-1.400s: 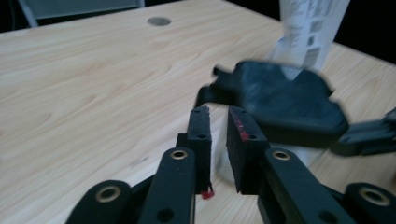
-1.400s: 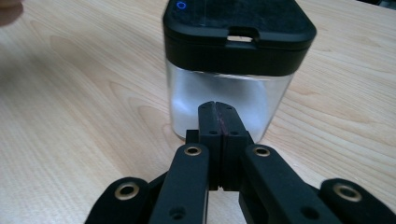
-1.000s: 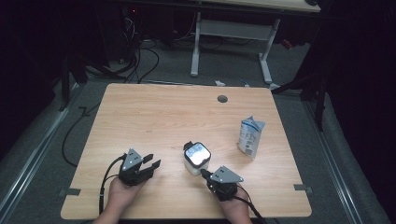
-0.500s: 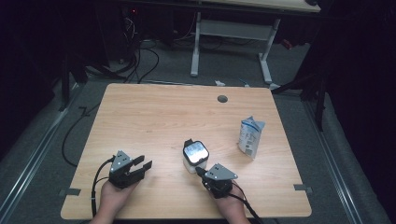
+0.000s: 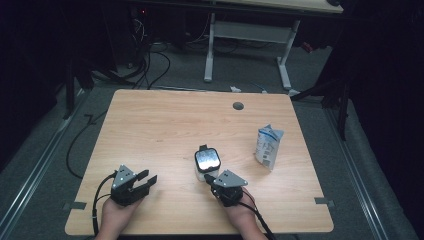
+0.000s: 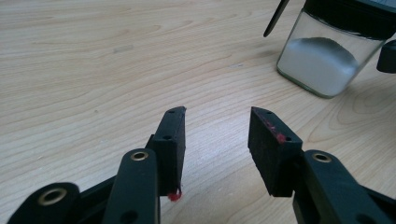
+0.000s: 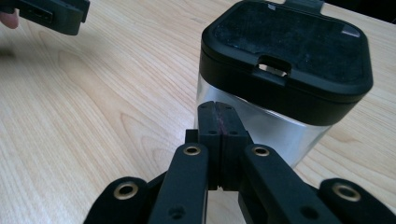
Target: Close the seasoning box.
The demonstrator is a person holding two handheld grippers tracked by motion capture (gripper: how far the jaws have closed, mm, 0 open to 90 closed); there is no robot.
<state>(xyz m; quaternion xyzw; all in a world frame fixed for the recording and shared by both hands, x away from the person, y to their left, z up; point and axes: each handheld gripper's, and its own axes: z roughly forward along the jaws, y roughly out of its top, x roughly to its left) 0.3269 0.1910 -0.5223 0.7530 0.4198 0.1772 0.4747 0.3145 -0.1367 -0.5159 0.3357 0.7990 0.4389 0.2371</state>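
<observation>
1. Both hands are drawing back toward the near edge of the table compared with the earlier high views. The left gripper is sitting lower and further left than before, its jaws standing apart with only bare wood between them.
2. The right gripper is keeping its jaws pressed together, holding nothing, their tips just in front of the jar; contact cannot be told.
3. The jar, clear glass with a black square lid and white powder inside, is standing upright near the table's middle, slightly nearer than before. Its long axis is running vertical, lid up, the lid's tab pointing away from the person.
4. I judge the jar is being positioned rather than gripped.
5. Farther right, a small carton is standing untouched.
</observation>
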